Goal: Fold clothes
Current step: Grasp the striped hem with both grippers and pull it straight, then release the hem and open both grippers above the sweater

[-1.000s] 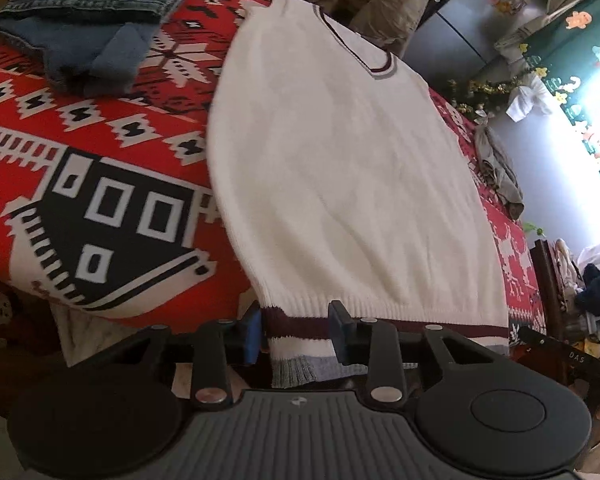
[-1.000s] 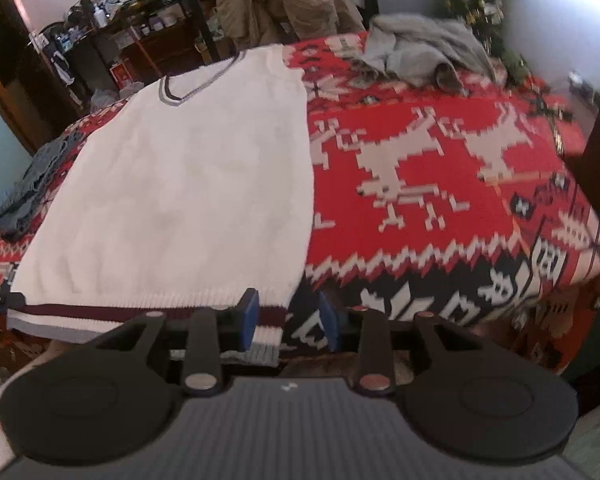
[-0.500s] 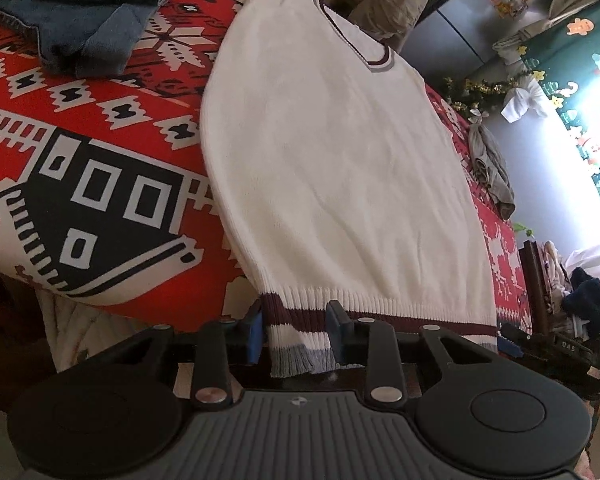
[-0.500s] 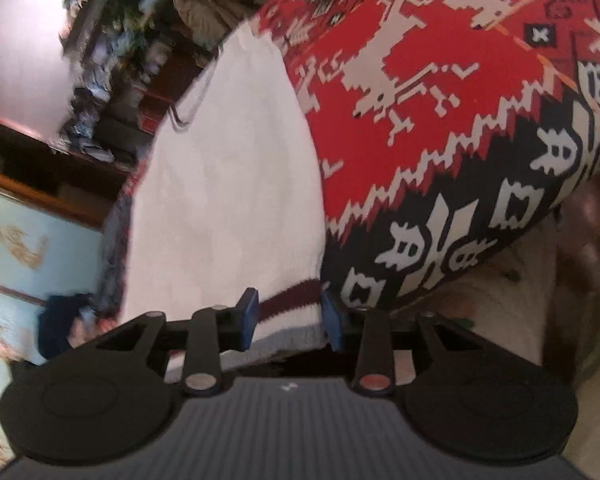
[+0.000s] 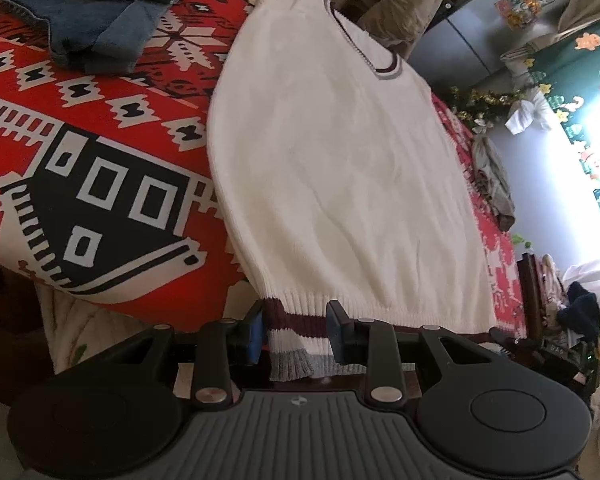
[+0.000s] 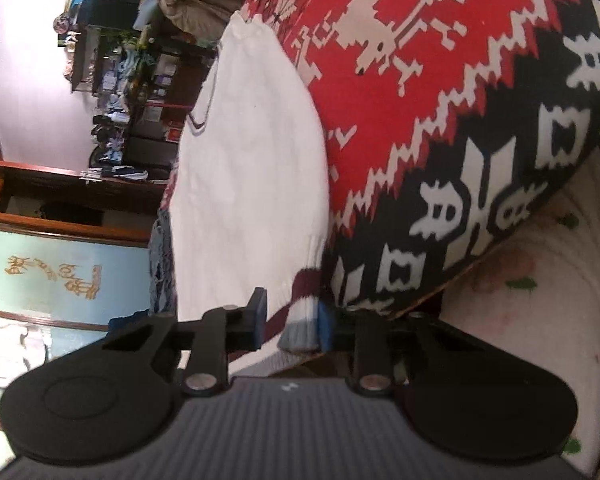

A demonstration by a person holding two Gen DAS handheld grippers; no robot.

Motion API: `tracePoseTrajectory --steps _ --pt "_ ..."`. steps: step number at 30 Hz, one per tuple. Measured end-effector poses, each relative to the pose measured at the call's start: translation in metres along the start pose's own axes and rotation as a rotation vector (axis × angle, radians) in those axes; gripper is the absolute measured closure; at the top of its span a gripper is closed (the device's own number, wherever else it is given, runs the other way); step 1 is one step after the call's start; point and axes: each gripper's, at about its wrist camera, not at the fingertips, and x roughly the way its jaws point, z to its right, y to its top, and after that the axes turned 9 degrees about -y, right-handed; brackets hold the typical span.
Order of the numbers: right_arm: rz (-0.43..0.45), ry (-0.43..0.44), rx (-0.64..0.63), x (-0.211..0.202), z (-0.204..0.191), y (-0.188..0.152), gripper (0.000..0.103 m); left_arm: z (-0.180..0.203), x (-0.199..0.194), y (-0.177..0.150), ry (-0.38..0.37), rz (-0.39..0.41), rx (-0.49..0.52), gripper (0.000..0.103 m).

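Our left gripper [image 5: 296, 334] and right gripper [image 6: 290, 320] straddle the sweater [image 5: 332, 168] hem's near corners, jaws open; its length runs away from us.

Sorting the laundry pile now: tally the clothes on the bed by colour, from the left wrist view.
White: 1, the sweater, hem between the open fingers of the left gripper and the right gripper
Blue: 1, the jeans
Grey: 1, the crumpled garment
Total: 3
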Motion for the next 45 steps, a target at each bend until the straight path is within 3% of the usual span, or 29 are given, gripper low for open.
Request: tracePoseTrajectory --steps 2,4,6,11,16,22,27,30,36,45 --pt "0.015 -0.019 -0.008 0.004 -0.005 0.003 0.076 0.001 0.002 0.000 0.010 0.002 -0.007 0.073" --pt "0.023 -0.070 -0.035 0.006 -0.009 0.006 0.095 0.003 0.002 0.002 0.040 0.017 -0.016 0.078" --pt "0.032 -0.114 -0.054 0.008 -0.017 0.005 0.095 0.004 0.003 0.003 0.095 0.026 -0.014 0.096" --pt "0.115 -0.227 -0.088 -0.005 -0.038 0.003 0.097 0.006 -0.011 0.003 0.223 0.078 -0.051 0.097" --pt "0.182 -0.293 -0.110 -0.032 -0.052 0.003 0.098 -0.012 -0.040 0.010 0.200 0.127 -0.160 0.097" --pt "0.216 -0.330 -0.122 -0.062 -0.061 -0.005 0.098 0.008 -0.059 -0.002 0.180 0.117 -0.103 0.097" --pt "0.168 -0.354 -0.055 -0.070 -0.041 -0.009 0.098 0.009 -0.058 -0.015 0.188 0.101 -0.091 0.097" --pt "0.182 -0.354 -0.108 -0.079 -0.046 -0.017 0.098 0.006 -0.061 -0.021 0.175 0.086 -0.115 0.097" --pt "0.150 -0.344 -0.080 -0.091 -0.039 -0.024 0.098 0.010 -0.070 -0.031 0.141 0.093 -0.131 0.097" --pt "0.197 -0.328 -0.203 -0.077 -0.089 0.014 0.097 0.018 -0.044 0.034 0.133 0.161 -0.100 0.097"
